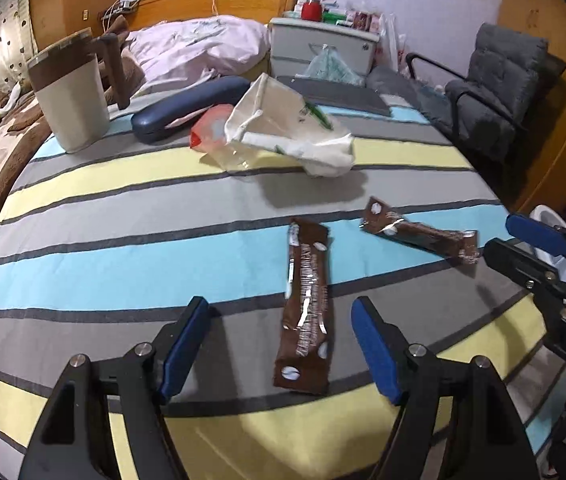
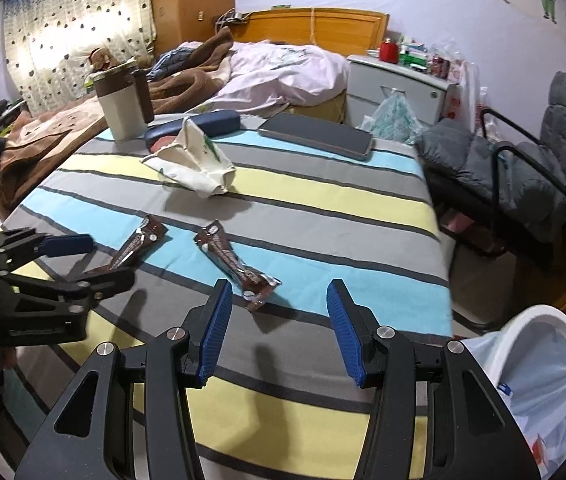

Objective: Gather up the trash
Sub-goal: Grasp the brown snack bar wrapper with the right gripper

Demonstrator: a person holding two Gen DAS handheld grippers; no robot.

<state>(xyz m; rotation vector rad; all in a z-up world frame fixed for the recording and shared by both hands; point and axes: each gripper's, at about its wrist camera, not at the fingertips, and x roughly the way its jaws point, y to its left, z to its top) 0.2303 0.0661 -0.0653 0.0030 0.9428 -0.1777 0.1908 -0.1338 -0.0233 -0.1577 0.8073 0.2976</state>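
Two brown snack wrappers are lying on the striped sheet (image 1: 123,272) of the bed. The left tool (image 1: 281,344) is hovering over the nearer wrapper (image 1: 307,304), its jaws standing wide and empty, with the wrapper's lower end lying between the blue pads (image 1: 185,344) but not touching them. The right tool (image 2: 279,328) is also standing open and holding nothing, pointing at the second wrapper (image 2: 235,264), whose crumpled end is lying just ahead of its pads. A white crumpled bag (image 1: 291,128) is waiting farther up the bed, beside a tumbler (image 1: 71,96) and a blue case (image 1: 187,106). The lined bin (image 2: 543,380) is standing on the floor at the right.

To do this well, each tool should probably be coming down across the wrapper's narrow width, pressing lightly into the sheet so the thin foil is sliding between the pads rather than skating away.
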